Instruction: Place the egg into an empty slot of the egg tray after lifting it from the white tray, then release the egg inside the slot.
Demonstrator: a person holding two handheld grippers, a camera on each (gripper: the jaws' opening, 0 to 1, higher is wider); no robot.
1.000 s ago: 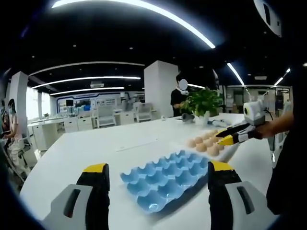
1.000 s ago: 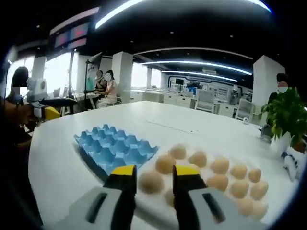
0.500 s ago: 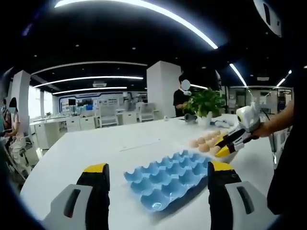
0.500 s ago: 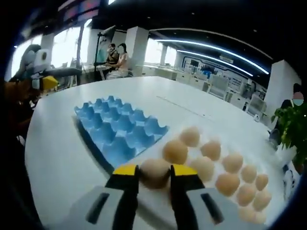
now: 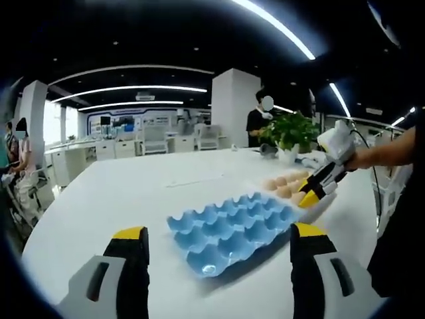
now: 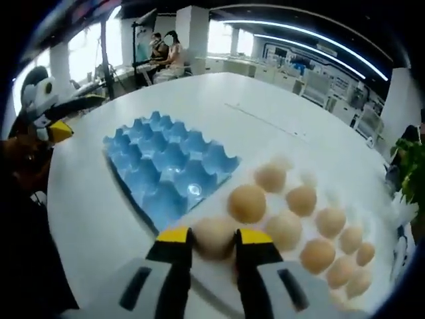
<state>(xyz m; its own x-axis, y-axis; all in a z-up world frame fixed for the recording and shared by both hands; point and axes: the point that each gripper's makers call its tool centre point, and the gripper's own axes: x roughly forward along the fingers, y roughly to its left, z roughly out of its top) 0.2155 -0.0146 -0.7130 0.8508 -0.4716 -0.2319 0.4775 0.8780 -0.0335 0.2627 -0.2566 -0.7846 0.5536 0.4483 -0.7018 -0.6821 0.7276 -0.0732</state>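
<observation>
A potted plant (image 5: 290,131) stands on the white table (image 5: 119,199).

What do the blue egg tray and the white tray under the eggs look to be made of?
The blue egg tray looks like thin moulded plastic: glossy, with bright glints in its cups. The white tray seems smooth white plastic or foam; overexposure leaves it open. The eggs look matte tan, like real shell.

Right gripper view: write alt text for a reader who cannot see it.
The right gripper has its yellow-tipped fingers shut on an egg at the near corner of a white tray of brown eggs. An empty blue egg tray lies beside it on the white table.
</observation>
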